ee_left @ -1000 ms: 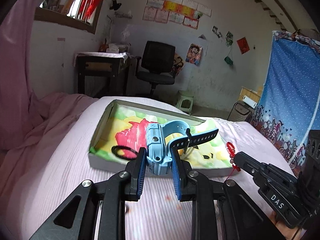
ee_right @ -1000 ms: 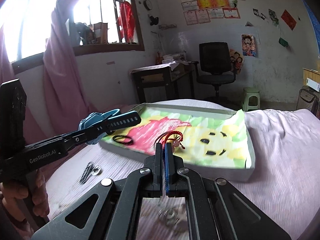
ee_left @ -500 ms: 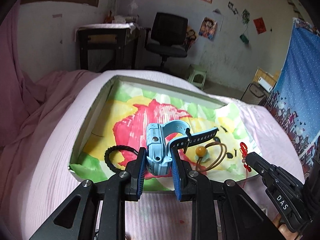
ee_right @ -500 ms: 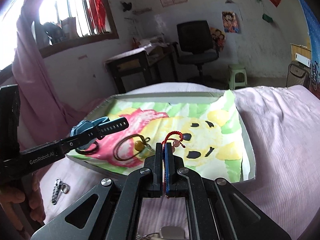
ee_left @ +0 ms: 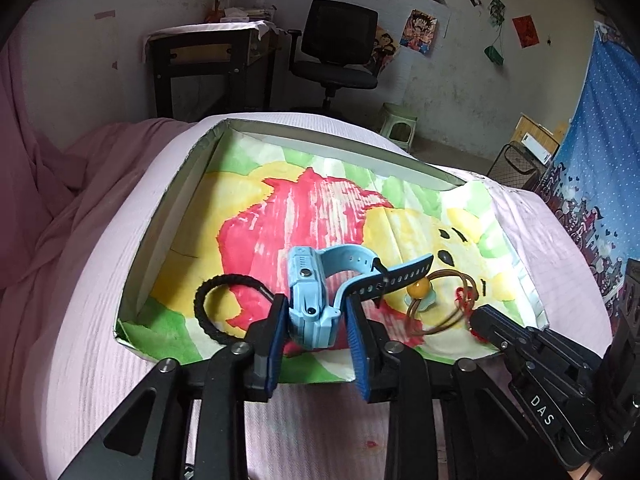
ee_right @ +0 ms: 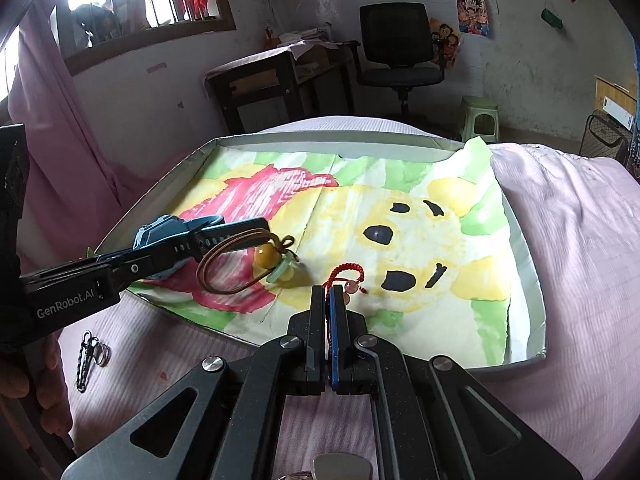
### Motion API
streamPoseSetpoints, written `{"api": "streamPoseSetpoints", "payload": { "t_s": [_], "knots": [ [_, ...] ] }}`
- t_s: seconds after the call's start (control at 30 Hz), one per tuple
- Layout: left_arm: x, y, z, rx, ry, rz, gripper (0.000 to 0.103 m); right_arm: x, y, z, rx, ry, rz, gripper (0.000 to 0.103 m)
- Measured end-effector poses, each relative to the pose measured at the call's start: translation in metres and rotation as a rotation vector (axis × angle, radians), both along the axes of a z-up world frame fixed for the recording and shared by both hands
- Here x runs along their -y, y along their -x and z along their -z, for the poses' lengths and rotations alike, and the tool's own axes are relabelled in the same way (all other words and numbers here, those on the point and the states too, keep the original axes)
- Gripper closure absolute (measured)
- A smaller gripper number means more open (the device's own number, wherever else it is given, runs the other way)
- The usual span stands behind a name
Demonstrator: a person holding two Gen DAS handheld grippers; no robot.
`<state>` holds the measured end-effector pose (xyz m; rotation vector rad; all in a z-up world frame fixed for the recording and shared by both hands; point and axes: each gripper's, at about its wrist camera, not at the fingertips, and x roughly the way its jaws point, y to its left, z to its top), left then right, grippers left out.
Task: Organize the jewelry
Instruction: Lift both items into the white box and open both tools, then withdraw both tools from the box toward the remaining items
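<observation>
Left gripper (ee_left: 316, 330) jaws opening around light-blue plastic wristwatch (ee_left: 310, 300), black braided loop (ee_left: 218, 306) only in left view, right gripper (ee_right: 328, 308) clamped on red corded bracelet (ee_right: 347, 274), metal keyring (ee_right: 91, 356) only in right view.

- A bed (ee_right: 580, 240) covered in a pale pink ribbed sheet is carrying everything here.
- A shallow grey tray (ee_right: 536, 280) is sitting directly on the sheet, lined with a painted paper in red, yellow and green.
- A small braided key-chain with a metal ring (ee_right: 90, 356) is lying on the sheet near the tray's front left corner, apart from it.
- A silvery metal piece (ee_right: 340, 466) is showing at the bottom edge of the right wrist view, resting on the sheet; what it is cannot be told.
- Small reddish spots (ee_left: 371, 445) are marking the sheet in front of the tray.
</observation>
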<state>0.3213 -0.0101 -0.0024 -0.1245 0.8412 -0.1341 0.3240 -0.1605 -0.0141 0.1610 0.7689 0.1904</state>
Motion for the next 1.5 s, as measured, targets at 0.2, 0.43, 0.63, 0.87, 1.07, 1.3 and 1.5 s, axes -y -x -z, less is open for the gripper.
{"api": "streamPoseSetpoints", "payload": {
  "t_s": [0.2,0.43,0.63,0.87,1.07,1.3,1.5],
  "knots": [
    [0.002,0.012,-0.003,0.05,0.016,0.009,0.066,0.006,0.005,0.0,0.009,-0.028,0.006,0.1],
    [-0.008,0.037,-0.019,0.171,0.038,-0.028,0.043,0.012,0.021,-0.013,0.062,-0.021,0.023,0.1],
    [-0.008,0.064,-0.034,0.267,0.003,-0.032,0.036,0.016,0.045,-0.034,0.142,0.003,0.039,0.1],
    [-0.012,0.103,-0.043,0.369,-0.025,-0.048,0.023,0.021,0.084,-0.05,0.219,-0.009,0.028,0.065],
    [-0.02,0.135,-0.04,0.416,-0.012,-0.084,0.006,0.021,0.122,-0.054,0.3,0.0,0.033,0.054],
    [-0.024,0.168,-0.038,0.473,-0.034,-0.1,0.0,0.026,0.158,-0.059,0.403,-0.024,0.069,0.011],
    [-0.024,0.192,-0.033,0.507,-0.052,-0.095,0.0,0.022,0.177,-0.058,0.43,0.003,0.076,0.003]
  ]
}}
